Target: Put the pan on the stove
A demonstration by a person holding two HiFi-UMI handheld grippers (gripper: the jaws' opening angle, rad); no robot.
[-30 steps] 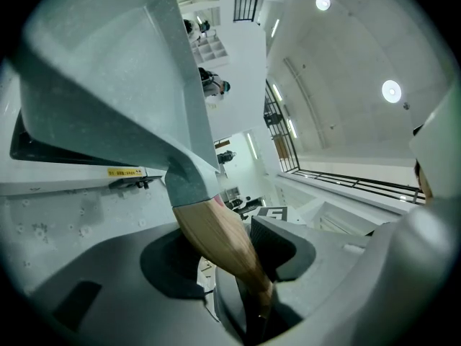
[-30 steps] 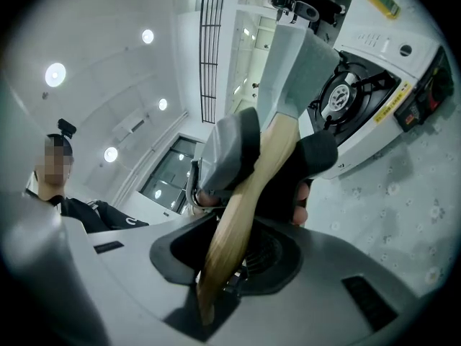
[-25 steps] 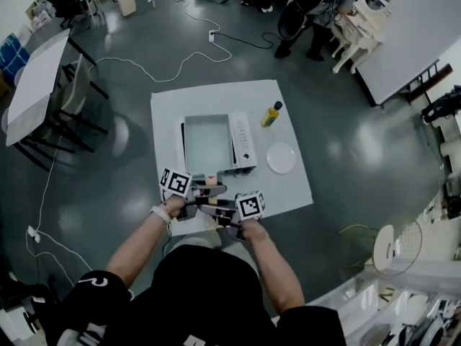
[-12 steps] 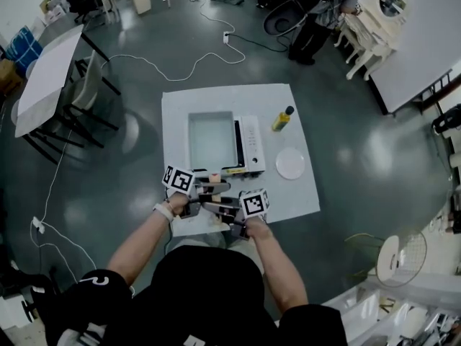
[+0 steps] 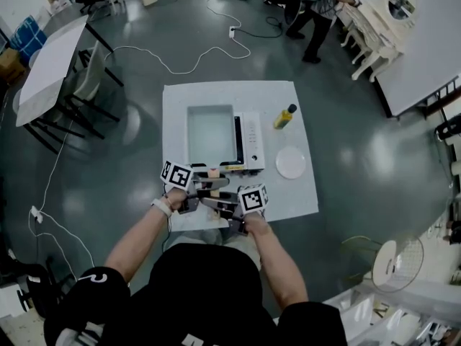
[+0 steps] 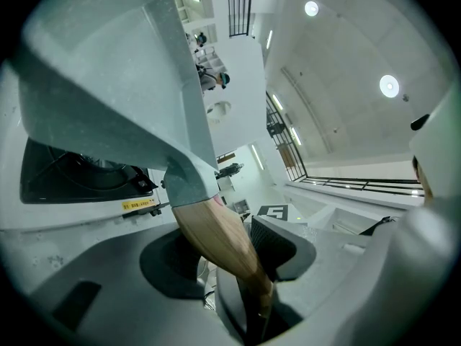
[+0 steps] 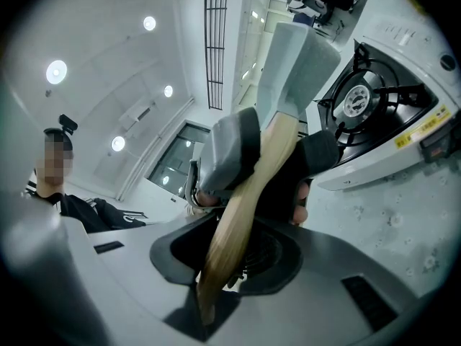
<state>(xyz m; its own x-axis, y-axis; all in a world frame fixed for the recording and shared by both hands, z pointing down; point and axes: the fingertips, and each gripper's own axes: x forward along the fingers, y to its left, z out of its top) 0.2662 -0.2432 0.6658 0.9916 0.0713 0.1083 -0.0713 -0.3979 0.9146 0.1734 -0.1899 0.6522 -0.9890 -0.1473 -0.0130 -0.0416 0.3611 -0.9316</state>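
On the white table (image 5: pixel 180 99), seen from the head view, the square grey pan (image 5: pixel 211 132) sits over the left part of the portable gas stove (image 5: pixel 251 139), hiding the burner from above. To the right stand a yellow bottle with a dark cap (image 5: pixel 287 116) and, nearer the person, a white round plate (image 5: pixel 291 162). At the table's near edge the left gripper (image 5: pixel 216 187) and the right gripper (image 5: pixel 215 205) meet from opposite sides, one just behind the other, but this view is too small to show their jaws.

From the left gripper view, the pan fills the upper left, tilted, with a gap between its underside and the black burner (image 6: pixel 79 171). Its wooden handle (image 6: pixel 216 236) runs down between this gripper's widely spread jaws, which close on the wood.

From the right gripper view, the pan is edge-on, raised beside the uncovered burner rather than seated on it. The left gripper's pads show clamping the handle higher up, a fingertip beside them. The right gripper's narrower-set jaws close on the handle's lower end.
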